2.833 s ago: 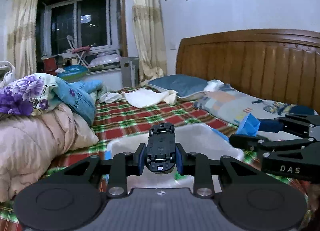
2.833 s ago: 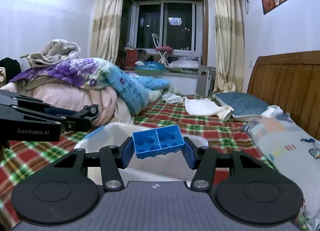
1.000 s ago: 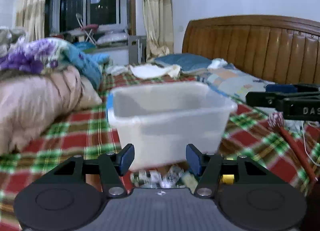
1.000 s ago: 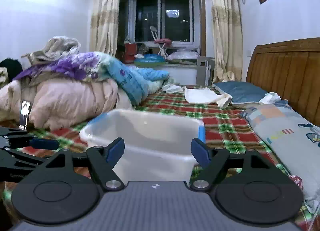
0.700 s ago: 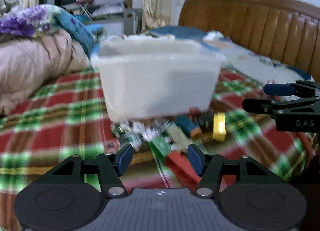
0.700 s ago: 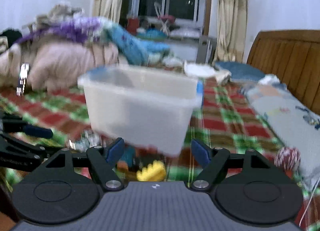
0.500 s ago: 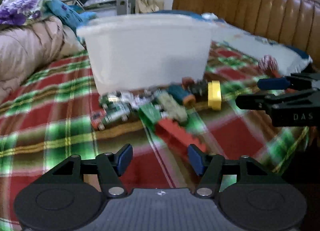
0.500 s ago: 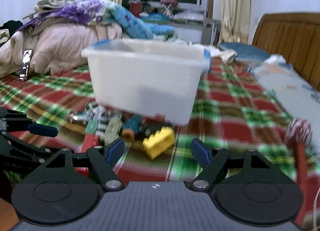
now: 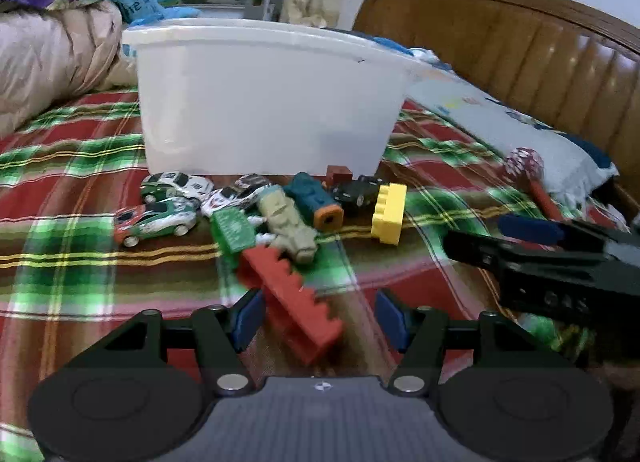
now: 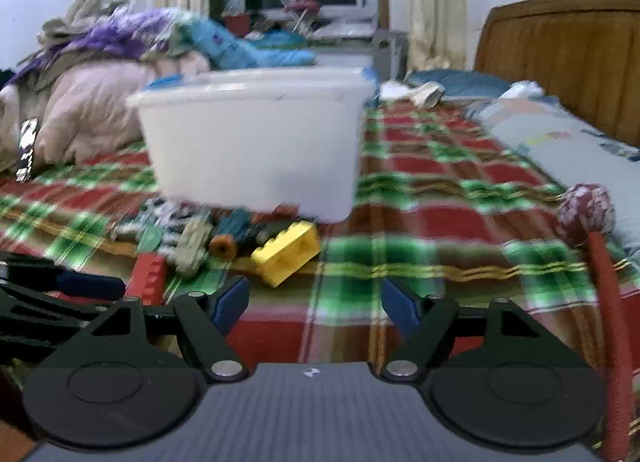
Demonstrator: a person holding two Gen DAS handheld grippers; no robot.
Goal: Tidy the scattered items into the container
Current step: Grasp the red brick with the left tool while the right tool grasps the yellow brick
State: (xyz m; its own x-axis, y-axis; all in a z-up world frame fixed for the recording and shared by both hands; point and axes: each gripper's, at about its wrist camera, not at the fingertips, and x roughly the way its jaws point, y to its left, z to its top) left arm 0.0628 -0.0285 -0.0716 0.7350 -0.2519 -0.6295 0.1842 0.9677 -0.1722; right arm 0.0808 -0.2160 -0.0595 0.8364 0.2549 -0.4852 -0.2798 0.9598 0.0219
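- Lying at far left on the plaid bedspread point(image 9: 72, 182): a heap of pink and floral quilts point(image 9: 52, 50), bunched against the window side of the bed.
- White plastic container point(image 9: 264, 102), upright on the bedspread behind the toys; its contents are hidden from both views.
- Toy cars, three in white and green point(image 9: 160, 218), parked just in front of the container's left corner, close together.
- Green flat block point(image 9: 232, 230), touching the grey-green toy figure point(image 9: 290, 226), which lies lengthwise toward the viewer.
- Red long toothed brick point(image 9: 292, 302), nearest item, tilted; its near end sits between the blue pads of the left gripper point(image 9: 320, 318), whose jaws stand spread and released, not pressing on it.
- Teal cylinder with an orange end point(image 9: 316, 202), beside a small black car point(image 9: 356, 190) at the container's foot.
- Yellow stud brick point(image 9: 389, 213), on its side, just right of the black car.
- Right gripper point(image 10: 316, 302), jaws wide apart and holding nothing, low over the bedspread, with the yellow brick just beyond its left pad.
- Red-handled mallet with a patterned ball head point(image 10: 586, 210), lying well right of the toys.
- Patterned pillow point(image 10: 560, 142) and wooden headboard point(image 10: 568, 54) at far right.
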